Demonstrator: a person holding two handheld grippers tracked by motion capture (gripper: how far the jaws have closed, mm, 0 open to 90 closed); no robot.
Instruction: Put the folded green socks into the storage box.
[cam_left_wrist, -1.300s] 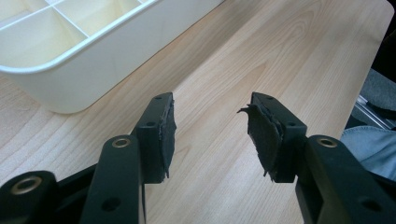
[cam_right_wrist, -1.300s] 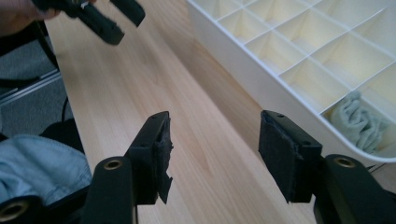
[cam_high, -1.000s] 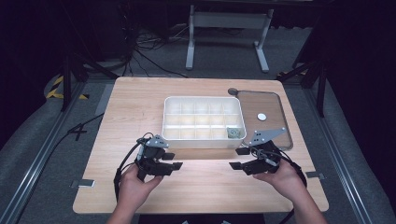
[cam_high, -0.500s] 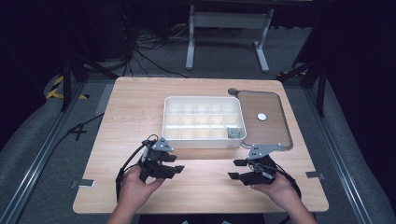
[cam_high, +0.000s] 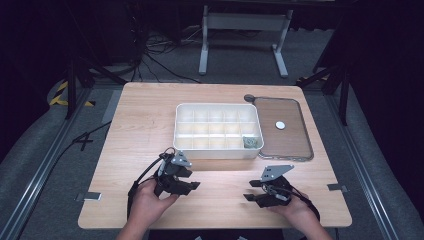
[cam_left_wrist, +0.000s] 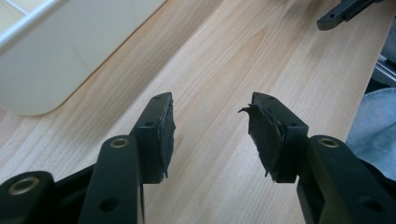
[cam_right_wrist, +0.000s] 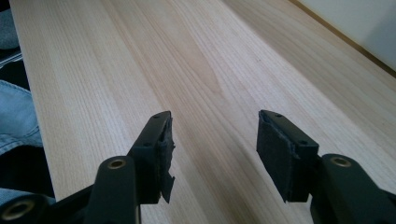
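White compartment tray (cam_high: 218, 131) sits mid-table w/ a small greenish item (cam_high: 249, 142) in its front-right cell. Just right of it, a brown flat tray (cam_high: 295, 145) holds a small white disc (cam_high: 280, 125). Wooden table (cam_high: 150, 115) underneath. Left gripper (cam_high: 192, 185) hovers near the front edge, left of centre, jaws spread, nothing between them. Right gripper (cam_high: 248, 190) is front right, jaws spread too, empty. Both point inward at each other, well apart.

A lab-like recording space: wooden table (cam_high: 150, 115) on rails, dark surroundings, floor cables (cam_high: 150, 55).
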